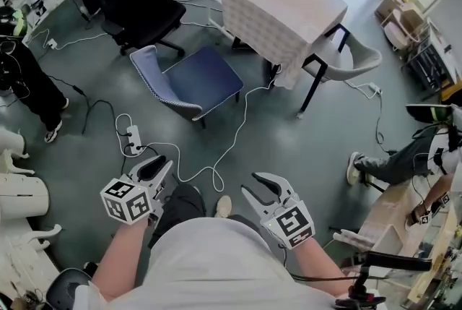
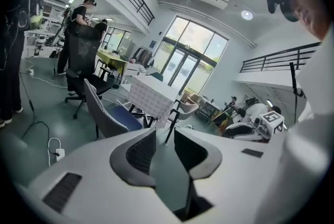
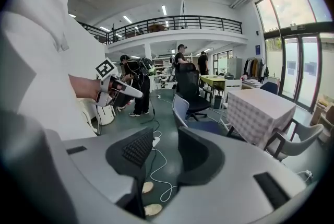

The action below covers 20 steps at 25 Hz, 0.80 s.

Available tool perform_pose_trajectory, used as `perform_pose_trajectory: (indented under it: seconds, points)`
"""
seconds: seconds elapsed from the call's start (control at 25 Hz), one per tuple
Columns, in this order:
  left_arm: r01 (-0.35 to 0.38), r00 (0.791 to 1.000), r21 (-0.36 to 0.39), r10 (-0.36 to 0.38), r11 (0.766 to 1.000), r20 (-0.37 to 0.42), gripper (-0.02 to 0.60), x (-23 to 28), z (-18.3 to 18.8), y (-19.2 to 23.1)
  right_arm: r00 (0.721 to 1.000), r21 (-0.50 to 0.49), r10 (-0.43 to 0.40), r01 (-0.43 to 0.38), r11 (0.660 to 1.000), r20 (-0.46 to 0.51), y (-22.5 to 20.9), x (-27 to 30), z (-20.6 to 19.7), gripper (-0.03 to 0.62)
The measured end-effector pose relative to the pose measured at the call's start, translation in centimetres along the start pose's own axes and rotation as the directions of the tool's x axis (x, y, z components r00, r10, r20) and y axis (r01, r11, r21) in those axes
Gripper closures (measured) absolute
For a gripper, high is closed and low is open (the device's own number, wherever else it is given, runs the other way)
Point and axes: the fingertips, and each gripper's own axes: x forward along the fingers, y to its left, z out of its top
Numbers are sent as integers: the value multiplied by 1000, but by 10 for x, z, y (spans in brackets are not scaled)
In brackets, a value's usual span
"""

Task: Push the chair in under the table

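Since the blue-cushioned chair with a grey patterned shell back [image 1: 191, 81] stands pulled well out from the square table draped in a pale checked cloth [image 1: 281, 1], seat turned toward the table and back toward the person, its back is the natural face to push on. A thin white cable [image 1: 231, 142] snakes over the grey floor just beside the chair's legs from a white power strip [image 1: 133, 139] and could snag them. Both tools hang near the person's body, well apart from the chair. The left gripper [image 1: 160, 165] has its jaws narrowly parted, the right gripper [image 1: 260, 182] wider, and each is empty, which suggests the approach has not begun.
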Motion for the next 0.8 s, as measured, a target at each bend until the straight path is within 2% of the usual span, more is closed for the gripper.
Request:
perform_pose_trajectory:
  seconds: [0.2,0.4,0.56,0.72,0.8]
  points:
    - [-77,997,-29,77,997,-2,443,51,32,50,999,-2,-30,30,1000,-10,-44,22,2,444]
    - [-171,985,-69,169,983,-39,390,105,63,128,994,6,-110,110,994,-20,-99,52,22,442]
    - [-252,967,-139,243,958,-78,370,145,95,197,990,-1,-140,140,990,-31,-134,82,58,439]
    - [-338,940,-194,318,921,-126,342,177,112,265,984,6,-176,176,984,-35,-159,113,82,439]
    - [-370,927,-244,339,896,-161,342,196,112,298,982,6,-179,180,984,-52,-166,130,86,437]
